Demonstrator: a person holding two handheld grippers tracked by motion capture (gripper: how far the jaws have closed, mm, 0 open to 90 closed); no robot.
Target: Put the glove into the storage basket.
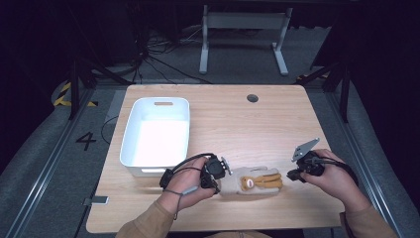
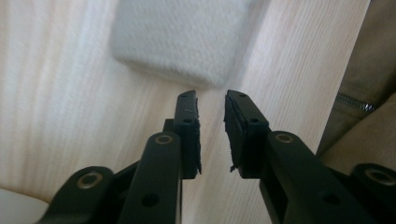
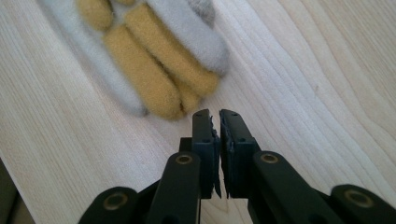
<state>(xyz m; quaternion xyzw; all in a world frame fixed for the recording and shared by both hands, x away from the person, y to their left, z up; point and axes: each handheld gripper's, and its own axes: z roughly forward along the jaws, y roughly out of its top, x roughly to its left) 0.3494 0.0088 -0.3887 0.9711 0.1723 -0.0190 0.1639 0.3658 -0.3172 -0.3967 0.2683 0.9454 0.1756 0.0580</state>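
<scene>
A cream knitted glove (image 1: 252,181) with tan-yellow fingers lies flat near the table's front edge, cuff to the left and fingers to the right. My left gripper (image 1: 217,179) sits just off the cuff, and in the left gripper view its jaws (image 2: 211,95) stand a little apart with nothing between them, the blurred cream cuff (image 2: 177,42) just ahead. At the glove's fingertip end my right gripper (image 1: 293,174) rests in the person's hand. Its jaws (image 3: 215,114) are closed together on nothing, a short way from the tan fingers (image 3: 149,79).
A white plastic bin (image 1: 148,171) stands at the table's left, close behind my left gripper. The wooden table (image 1: 237,129) has a round cable hole (image 1: 252,97) at the back. A small grey object (image 1: 96,200) hangs at the front left edge.
</scene>
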